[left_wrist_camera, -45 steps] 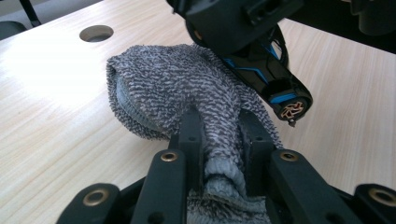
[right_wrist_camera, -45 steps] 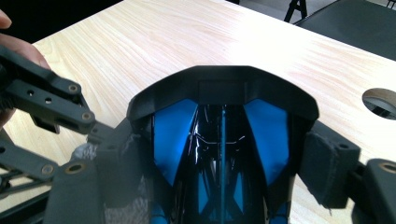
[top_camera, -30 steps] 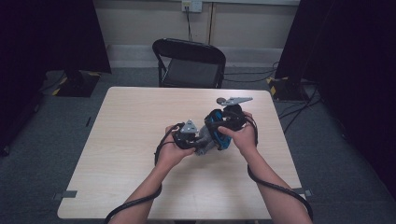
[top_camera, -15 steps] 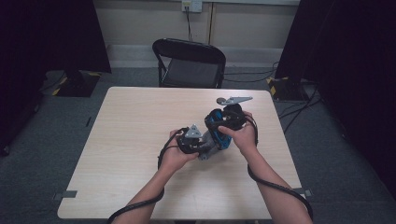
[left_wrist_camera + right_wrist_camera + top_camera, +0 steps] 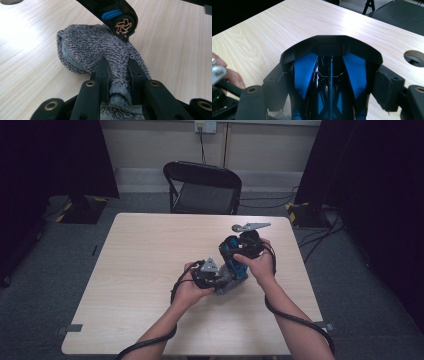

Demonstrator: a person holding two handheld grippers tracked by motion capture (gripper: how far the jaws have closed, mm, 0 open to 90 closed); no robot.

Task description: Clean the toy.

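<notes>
A grey terry cloth [image 5: 95, 47] lies bunched on the table, and my left gripper [image 5: 118, 72] is shut on its near fold. In the high view this gripper [image 5: 220, 281] sits at the table's middle with the cloth [image 5: 229, 287] under it. A black-and-blue device [image 5: 330, 57] stands between the right gripper's [image 5: 331, 85] jaws, whose pads press on its two sides. The device's round end with a copper-coloured swirl [image 5: 123, 25] rests against the top of the cloth. In the high view the right gripper [image 5: 241, 251] holds the device [image 5: 232, 262] just right of the left hand.
The pale wooden table [image 5: 145, 260] has a round cable hole [image 5: 414, 56] near its far right edge. A black folding chair [image 5: 202, 187] stands behind the table. Cables trail from both grippers off the near edge.
The left hand with the cloth has shifted very slightly toward the near edge. The right hand and the device have kept still.
</notes>
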